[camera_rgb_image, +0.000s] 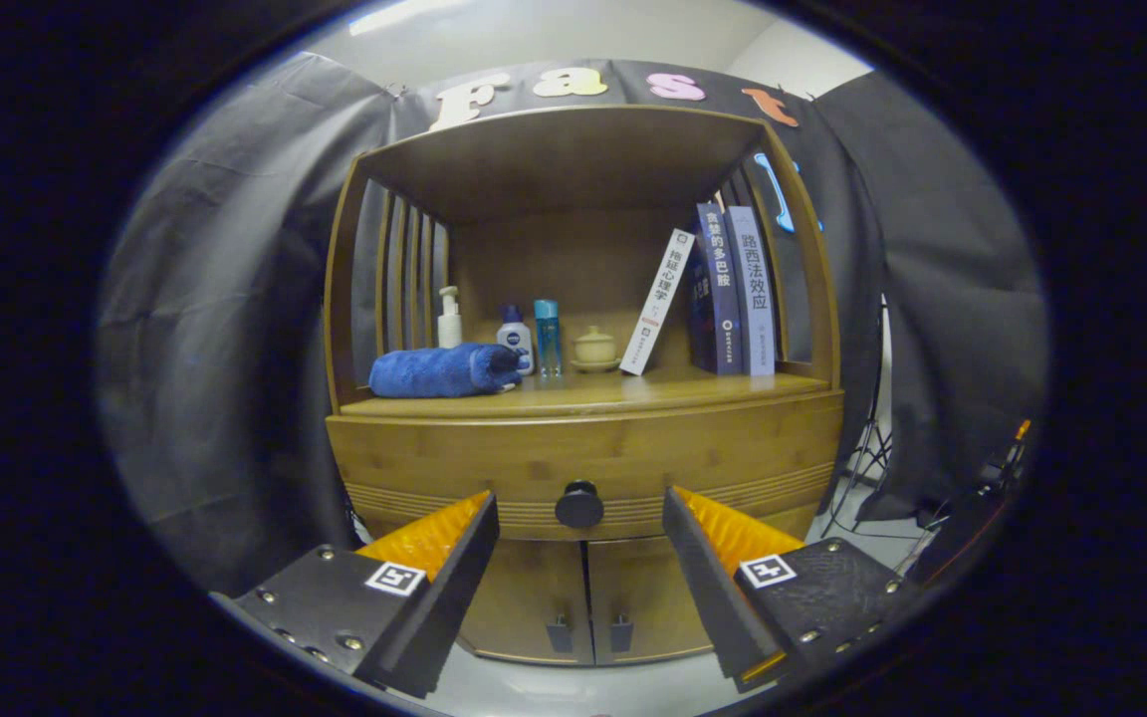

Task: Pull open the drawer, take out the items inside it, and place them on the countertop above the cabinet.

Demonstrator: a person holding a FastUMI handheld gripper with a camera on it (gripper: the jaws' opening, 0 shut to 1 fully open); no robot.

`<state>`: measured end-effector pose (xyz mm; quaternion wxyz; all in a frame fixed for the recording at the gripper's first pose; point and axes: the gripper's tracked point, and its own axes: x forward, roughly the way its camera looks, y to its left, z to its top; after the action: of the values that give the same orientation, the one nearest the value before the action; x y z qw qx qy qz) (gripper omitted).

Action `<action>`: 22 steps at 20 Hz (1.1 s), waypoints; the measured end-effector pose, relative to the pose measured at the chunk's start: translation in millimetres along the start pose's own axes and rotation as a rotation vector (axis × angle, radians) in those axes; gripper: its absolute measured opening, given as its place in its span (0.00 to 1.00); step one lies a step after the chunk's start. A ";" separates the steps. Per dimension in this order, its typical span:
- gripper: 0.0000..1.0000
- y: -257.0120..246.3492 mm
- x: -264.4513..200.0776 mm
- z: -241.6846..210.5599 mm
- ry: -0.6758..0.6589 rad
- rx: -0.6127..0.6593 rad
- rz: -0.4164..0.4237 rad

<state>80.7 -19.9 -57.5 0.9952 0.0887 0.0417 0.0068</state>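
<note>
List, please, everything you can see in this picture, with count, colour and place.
cabinet: 1, wooden, ahead of the fingers
drawer: 1, wooden, closed, under the countertop
knob: 1, black, on the drawer, between the fingers, untouched
doors: 2, wooden, below the drawer
towel: 1, blue, rolled, on the countertop
bottles: 3, behind the towel
pot: 1, beige, beside the bottles
books: about 4, beside the pot
gripper: 1, open

I am in a recording booth dressed as a home corner: black cloth walls (235, 329), a light-stand tripod (867, 468) on the floor, and a wooden cabinet (583, 448) holding books (733, 289), toiletry bottles (514, 334) and a rolled blue towel (444, 370).
</note>
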 end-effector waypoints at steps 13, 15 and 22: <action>0.98 5.3 82.4 -48.4 0.088 -0.021 -0.015; 0.93 2.2 97.8 -57.4 0.100 0.009 -0.032; 0.55 3.0 112.9 -62.2 0.097 0.016 -0.059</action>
<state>187.9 -3.6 -127.2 0.9910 0.0951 0.0927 -0.0187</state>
